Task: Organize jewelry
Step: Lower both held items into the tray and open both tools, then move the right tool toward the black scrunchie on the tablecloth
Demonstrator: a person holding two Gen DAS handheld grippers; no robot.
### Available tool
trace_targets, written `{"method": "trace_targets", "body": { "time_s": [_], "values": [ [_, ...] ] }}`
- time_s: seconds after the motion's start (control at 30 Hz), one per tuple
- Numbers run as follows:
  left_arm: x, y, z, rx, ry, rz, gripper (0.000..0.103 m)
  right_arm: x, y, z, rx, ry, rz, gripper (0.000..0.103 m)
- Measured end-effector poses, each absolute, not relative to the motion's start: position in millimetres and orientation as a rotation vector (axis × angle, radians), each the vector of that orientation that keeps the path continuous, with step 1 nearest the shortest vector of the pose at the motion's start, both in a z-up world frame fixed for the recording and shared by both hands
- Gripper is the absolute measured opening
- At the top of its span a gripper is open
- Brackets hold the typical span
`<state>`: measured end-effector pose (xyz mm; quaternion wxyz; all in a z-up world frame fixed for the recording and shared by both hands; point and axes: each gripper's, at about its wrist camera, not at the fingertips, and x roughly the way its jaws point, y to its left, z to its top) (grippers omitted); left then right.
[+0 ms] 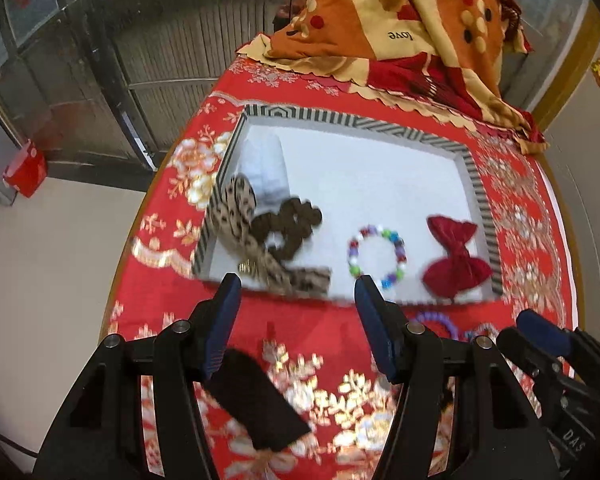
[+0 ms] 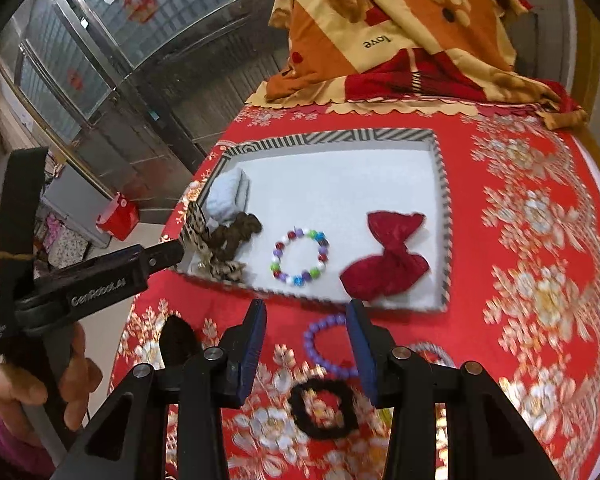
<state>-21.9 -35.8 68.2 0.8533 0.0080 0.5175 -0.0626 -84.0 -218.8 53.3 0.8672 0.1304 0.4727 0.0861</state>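
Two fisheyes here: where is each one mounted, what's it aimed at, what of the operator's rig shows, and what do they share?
Left wrist: sits on the left gripper, angled down at the striped tray on the red tablecloth; its own open fingers show, plus the right gripper at the lower right edge.
Right wrist: sits on the right gripper, same downward aim; its fingers, the left gripper and the hand holding it show.
Shared: tray, bead bracelet, red bow, purple bracelet, folded quilt.

Glossy plastic bead bracelet [image 2: 300, 257]; velvety cloth bow [image 2: 386, 258]; shiny embroidered tablecloth [image 2: 540, 240].
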Motion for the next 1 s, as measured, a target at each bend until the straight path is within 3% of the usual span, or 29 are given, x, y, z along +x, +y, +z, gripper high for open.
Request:
{"method": "trace_targets", "body": {
  "time_s": [0.47, 1.0],
  "values": [
    [-102, -49, 62, 0.046, 1.093, -0.139, 0.059, -152, -224, 49, 0.274, 0.989, 0.157, 0.041],
    [-127, -59, 61, 0.06, 1.098, -0.138, 0.059, -170, -232, 50, 0.251, 0.982, 0.134, 0.049]
  ]
}}
